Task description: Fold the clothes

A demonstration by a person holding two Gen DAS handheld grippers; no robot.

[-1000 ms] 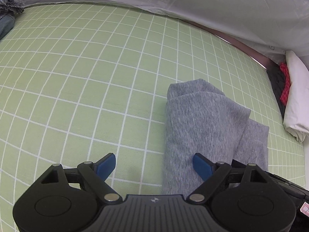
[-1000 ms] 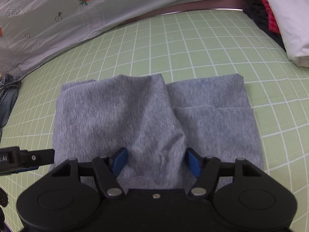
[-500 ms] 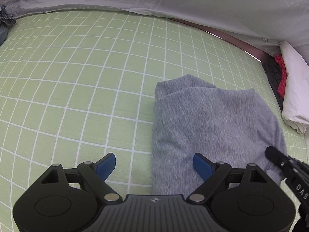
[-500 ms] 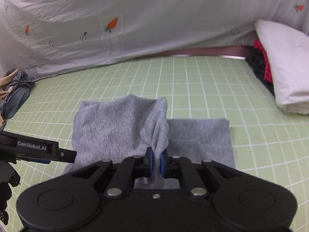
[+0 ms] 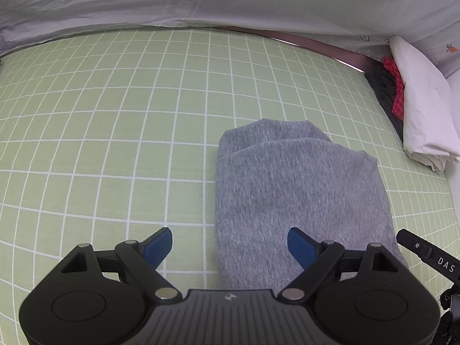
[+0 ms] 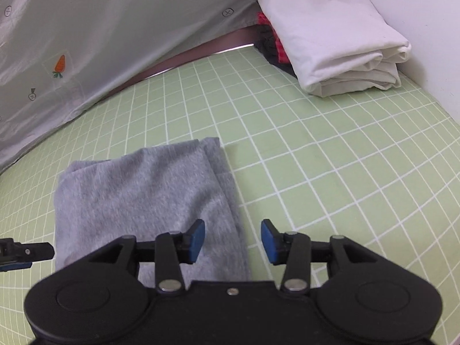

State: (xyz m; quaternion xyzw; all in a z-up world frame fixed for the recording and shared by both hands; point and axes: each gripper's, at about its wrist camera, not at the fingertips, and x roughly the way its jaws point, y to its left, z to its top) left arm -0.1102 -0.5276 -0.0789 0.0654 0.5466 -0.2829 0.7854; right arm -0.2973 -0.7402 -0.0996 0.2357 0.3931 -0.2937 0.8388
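Released half a second ago, the folded grey garment (image 6: 146,198) lies flat on the green checked sheet (image 6: 330,172). Right tool (image 6: 233,240) spread at its right edge; left tool (image 5: 230,247) spread over its near-left edge. Only the right view shows the stacked white linen (image 6: 330,31) whole, upper right.

You've got a soft, matt, heathered grey knit garment (image 5: 299,189) lying folded on a smooth green cloth sheet (image 5: 115,132) printed with a white grid. Your left gripper (image 5: 230,244) shows matt black plastic with blue pads (image 5: 300,247) and dull metal pivot pins; your right gripper (image 6: 233,243) looks the same. Behind hangs a thin, slightly sheeny, wrinkled pale curtain (image 6: 100,43). The folded white cloth (image 6: 330,37) looks crisp and matt.
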